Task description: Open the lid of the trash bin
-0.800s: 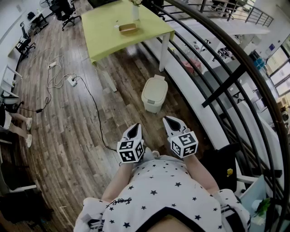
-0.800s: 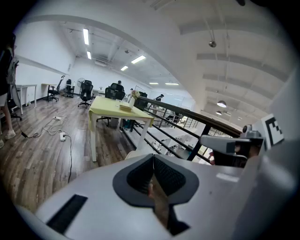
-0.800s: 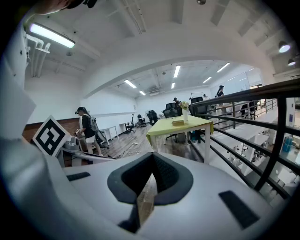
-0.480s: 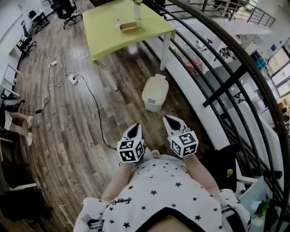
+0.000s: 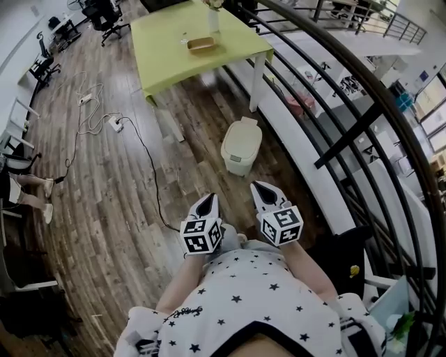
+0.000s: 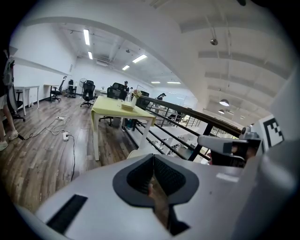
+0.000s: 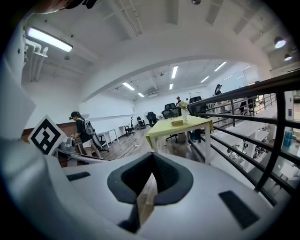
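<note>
A cream trash bin stands on the wood floor by the railing, with its lid down. Both grippers are held close to my body, well short of the bin and pointing toward it. My left gripper is shut with nothing in it, and its jaws meet at the tips in the left gripper view. My right gripper is likewise shut and empty, with its jaws closed together in the right gripper view. A pale edge of the bin peeks just above the left jaws.
A green table with a tray and a vase stands beyond the bin. A black railing runs along the right. Cables and a power strip lie on the floor at left. Office chairs and a person's feet are at the far left.
The head view has shifted a little, so the bin and table sit slightly further right. Both grippers keep the same pose, shut.
</note>
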Tool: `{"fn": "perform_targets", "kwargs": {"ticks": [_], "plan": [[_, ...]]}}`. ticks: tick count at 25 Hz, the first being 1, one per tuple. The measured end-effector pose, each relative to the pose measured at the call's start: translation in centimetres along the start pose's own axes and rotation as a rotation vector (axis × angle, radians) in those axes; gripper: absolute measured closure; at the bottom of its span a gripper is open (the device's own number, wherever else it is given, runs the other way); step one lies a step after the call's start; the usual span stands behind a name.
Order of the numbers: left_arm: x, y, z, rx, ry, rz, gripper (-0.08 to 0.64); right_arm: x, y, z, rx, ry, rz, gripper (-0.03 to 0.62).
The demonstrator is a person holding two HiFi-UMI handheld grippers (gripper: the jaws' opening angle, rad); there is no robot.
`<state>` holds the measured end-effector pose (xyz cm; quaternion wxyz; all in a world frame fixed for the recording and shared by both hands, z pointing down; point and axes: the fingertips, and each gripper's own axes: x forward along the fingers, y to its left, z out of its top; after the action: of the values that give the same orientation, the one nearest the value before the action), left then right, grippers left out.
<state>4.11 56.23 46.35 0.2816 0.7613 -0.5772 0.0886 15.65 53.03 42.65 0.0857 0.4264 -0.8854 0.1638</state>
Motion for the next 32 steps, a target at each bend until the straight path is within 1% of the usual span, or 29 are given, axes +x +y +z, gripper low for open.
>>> {"fn": "perform_targets", "kwargs": {"ticks": [9, 15, 21, 26, 32], "plan": [[0.8, 0.5, -0.3, -0.007, 0.023, 0.002, 0.545, 0.6, -0.3, -0.5, 0.033, 0.017, -0.001, 0.598], [3.0, 1.6, 0.8, -0.002, 0.040, -0.002, 0.545, 2.7, -1.5, -0.8, 0.047, 0.047, -0.009, 0.598], [5.3, 3.6, 2.7, -0.016, 0.042, 0.010, 0.545, 6.0, -1.8, 0.5, 0.026, 0.053, 0.009, 0.598], [8.5, 5.7, 4.2, -0.025, 0.065, 0.015, 0.545, 9.5, -3.4, 1.6, 0.023, 0.065, -0.003, 0.598], [12.4, 7.5, 7.8, 0.003, 0.090, -0.021, 0.545, 13.4, -5.1, 3.7, 0.048, 0.066, -0.041, 0.598]]}}
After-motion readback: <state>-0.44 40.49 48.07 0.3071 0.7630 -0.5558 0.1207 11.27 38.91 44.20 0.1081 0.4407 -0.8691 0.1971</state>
